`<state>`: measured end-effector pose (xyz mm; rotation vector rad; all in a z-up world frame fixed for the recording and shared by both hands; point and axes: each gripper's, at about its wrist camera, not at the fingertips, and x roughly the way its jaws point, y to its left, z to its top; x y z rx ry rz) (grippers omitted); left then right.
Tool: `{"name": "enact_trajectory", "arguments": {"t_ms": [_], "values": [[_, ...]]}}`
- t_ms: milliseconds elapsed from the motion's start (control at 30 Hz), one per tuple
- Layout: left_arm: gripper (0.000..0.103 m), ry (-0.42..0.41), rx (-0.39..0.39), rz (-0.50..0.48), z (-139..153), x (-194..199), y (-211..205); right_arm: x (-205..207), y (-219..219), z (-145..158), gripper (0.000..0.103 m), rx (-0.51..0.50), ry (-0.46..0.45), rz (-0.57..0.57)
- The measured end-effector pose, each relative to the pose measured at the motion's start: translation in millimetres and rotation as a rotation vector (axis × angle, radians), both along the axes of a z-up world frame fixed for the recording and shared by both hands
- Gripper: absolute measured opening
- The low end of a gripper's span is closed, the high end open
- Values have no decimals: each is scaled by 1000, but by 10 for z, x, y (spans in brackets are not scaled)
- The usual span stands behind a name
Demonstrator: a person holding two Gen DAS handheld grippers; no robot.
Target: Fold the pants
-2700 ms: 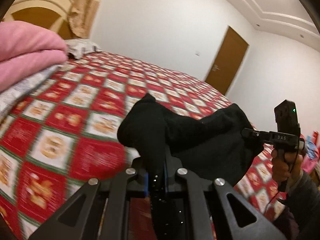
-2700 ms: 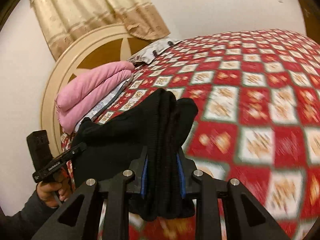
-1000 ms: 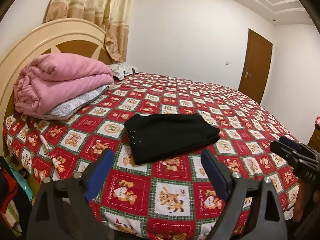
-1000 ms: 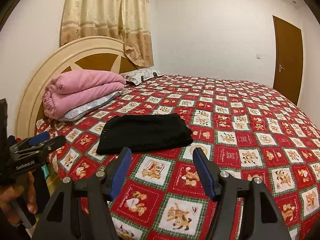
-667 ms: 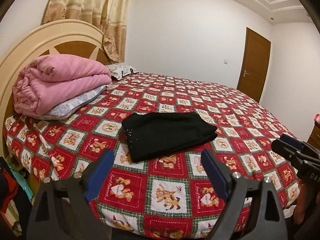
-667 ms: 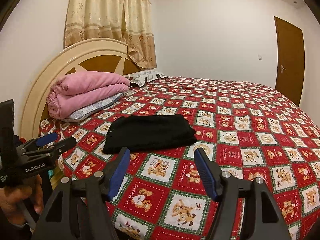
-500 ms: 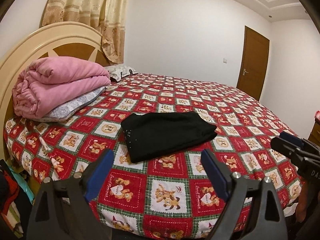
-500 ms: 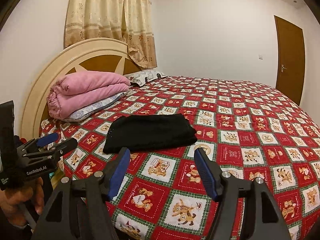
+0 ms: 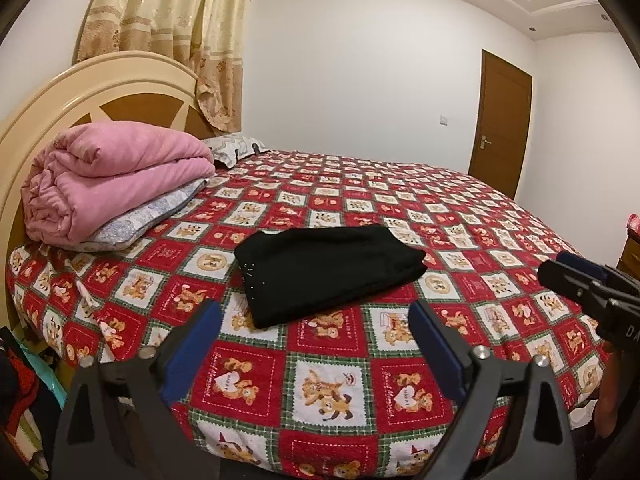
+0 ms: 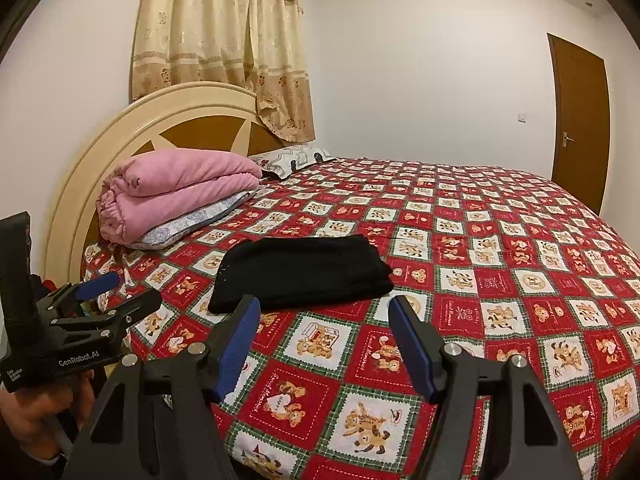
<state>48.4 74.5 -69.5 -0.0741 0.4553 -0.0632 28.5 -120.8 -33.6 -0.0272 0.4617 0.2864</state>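
The bed is filling most of both views, and its red and white quilt with bear pictures is lying flat over it. A cream and brown headboard is standing at the far left end, and a beige curtain is hanging above it. A brown door is standing shut in the wall at the right.

A pink blanket, folded thick, is resting on a grey pillow near the headboard. A second, patterned pillow is lying behind it.

The pants are black and are lying folded in a flat rectangle on the quilt, near the front edge of the bed, well apart from the blanket. Nothing is touching them.

The left gripper is pointing level toward the bed, in front of the pants and apart from them. Its jaws are standing wide apart and are holding nothing. In the right wrist view this gripper is showing at the left, with the person's hand wrapping the handle from below.

The right gripper is also pointing at the pants from the front edge of the bed, with its jaws spread wide and nothing between them. In the left wrist view it is appearing at the right edge.
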Motion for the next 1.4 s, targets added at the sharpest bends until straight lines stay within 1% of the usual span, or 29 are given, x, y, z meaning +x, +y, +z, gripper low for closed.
{"name": "enact_trajectory", "arguments": {"t_ms": [367, 667, 767, 900, 1267, 1400], "values": [[102, 15, 16, 9, 8, 13, 2, -7, 12, -6, 68, -11, -2, -1], [103, -17, 51, 44, 88, -29, -58, -49, 55, 26, 68, -35, -28, -5], [103, -19, 32, 39, 96, -31, -40, -58, 64, 29, 68, -37, -31, -2], [103, -17, 44, 44, 92, -22, -50, -60, 67, 25, 68, -38, -28, -4], [103, -16, 36, 35, 65, -17, -58, -63, 78, 13, 68, -42, -21, 1], [103, -27, 44, 28, 47, -43, -97, -59, 80, 4, 68, -42, -20, 2]]}}
